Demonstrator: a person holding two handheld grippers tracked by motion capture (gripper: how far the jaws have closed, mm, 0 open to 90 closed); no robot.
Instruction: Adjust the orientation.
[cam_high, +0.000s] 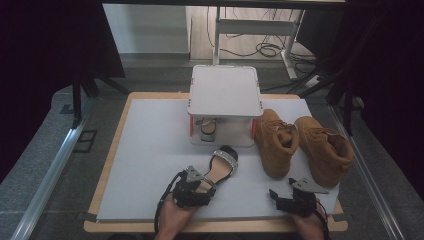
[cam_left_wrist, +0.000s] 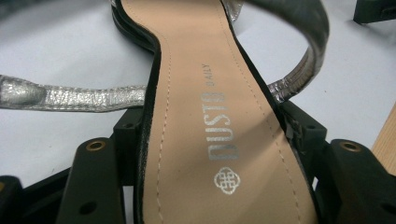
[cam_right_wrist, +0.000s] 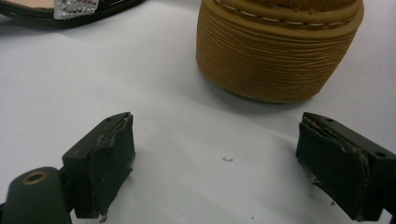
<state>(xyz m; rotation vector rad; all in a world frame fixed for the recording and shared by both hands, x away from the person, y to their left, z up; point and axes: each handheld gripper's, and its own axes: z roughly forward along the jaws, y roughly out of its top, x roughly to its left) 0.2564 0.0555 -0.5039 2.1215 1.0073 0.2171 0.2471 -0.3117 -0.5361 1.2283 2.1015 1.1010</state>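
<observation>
- Now the left gripper (cam_high: 212, 176) straddles the heel end of the sandal (cam_high: 221, 164), its jaws against the two edges of the sole in the left gripper view, so I judge it is grasping the sandal; no earlier look is needed to see the pads pressed on the black rim.
- To do this step well, I would keep the grip square across the narrow waist of the sole, clear of the loose silver ankle strap (cam_left_wrist: 70, 97), so the strap does not get pinched or snag on lifting.
- Lift level, since the front of the sandal hangs well beyond the jaws and may tip.
- The right gripper (cam_high: 287, 194) rests released near the table's (cam_high: 150, 150) front edge, jaws wide apart over bare surface, just before a tan boot (cam_high: 276, 142).
- The sandal lies flat on the table in front of the small white stand (cam_high: 225, 92), toe pointing away, left of the boots.
- It has a tan insole with silver lettering, a black sole edge, and a glittering toe band (cam_high: 224, 156).
</observation>
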